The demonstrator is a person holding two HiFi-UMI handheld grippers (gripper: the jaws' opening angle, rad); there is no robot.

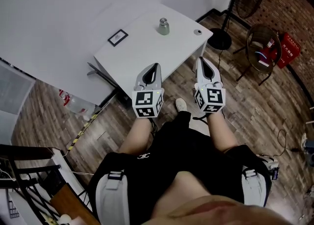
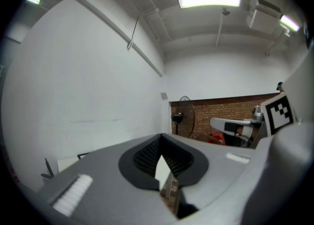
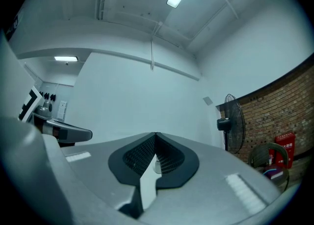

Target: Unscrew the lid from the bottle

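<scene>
- White tabletop (image 1: 142,47) ahead of me; I'm short of its near edge, nothing begun.
- Left tool (image 1: 155,66) and right tool (image 1: 201,61) are side by side, both clenched on nothing.
- Bottle (image 1: 163,26) stands upright toward the far side, well apart from both.
- Its lid (image 1: 163,20) looks on, I'd say; gripping and unscrewing all remain.

White table (image 1: 142,47); silvery grey bottle (image 1: 163,26); grey left gripper (image 1: 156,66) and right gripper (image 1: 201,61), with black-and-white square patterns; brown stripy floor (image 1: 255,106); red brick wall (image 1: 294,3).
</scene>
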